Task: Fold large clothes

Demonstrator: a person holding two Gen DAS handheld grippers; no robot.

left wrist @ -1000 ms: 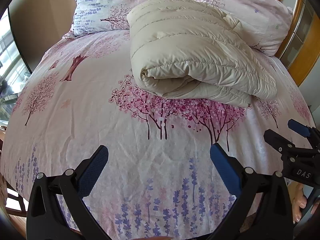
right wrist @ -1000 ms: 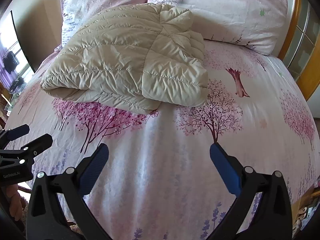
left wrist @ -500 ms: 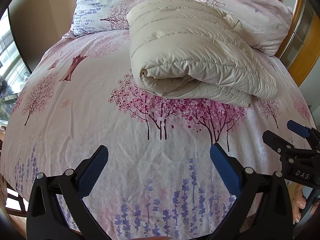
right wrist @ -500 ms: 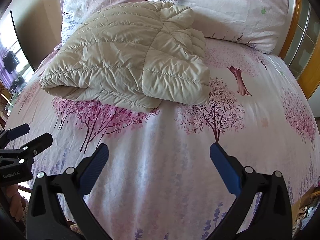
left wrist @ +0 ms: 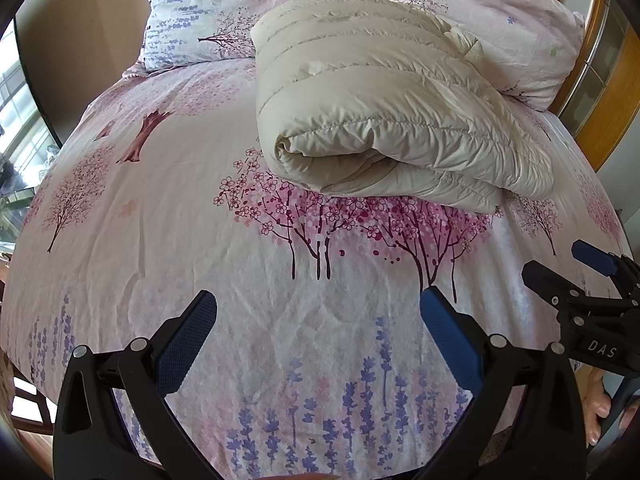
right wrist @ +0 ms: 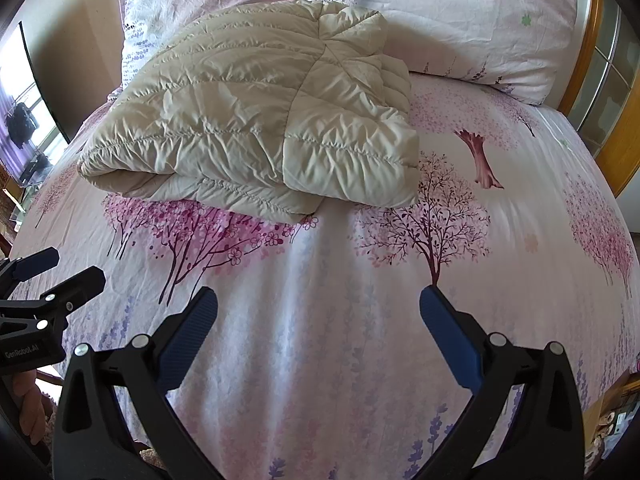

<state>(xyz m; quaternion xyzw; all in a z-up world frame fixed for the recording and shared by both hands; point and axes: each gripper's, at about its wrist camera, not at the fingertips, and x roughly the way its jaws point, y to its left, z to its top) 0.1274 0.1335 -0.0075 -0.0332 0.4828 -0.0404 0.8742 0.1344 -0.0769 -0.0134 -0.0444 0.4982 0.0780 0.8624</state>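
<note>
- Folded jacket (left wrist: 384,120) lying on bed (left wrist: 160,208), touching pillows (right wrist: 460,24).
- Left gripper (left wrist: 318,332) spread wide, holding nothing, well apart from jacket.
- Right gripper (right wrist: 318,332) also spread, holding nothing.

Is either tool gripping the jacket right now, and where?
Neither. The left tool and right tool are open above the sheet, short of the folded jacket.

Left gripper (left wrist: 318,326) black, blue ribbed pads; right gripper (right wrist: 318,326) alike
</note>
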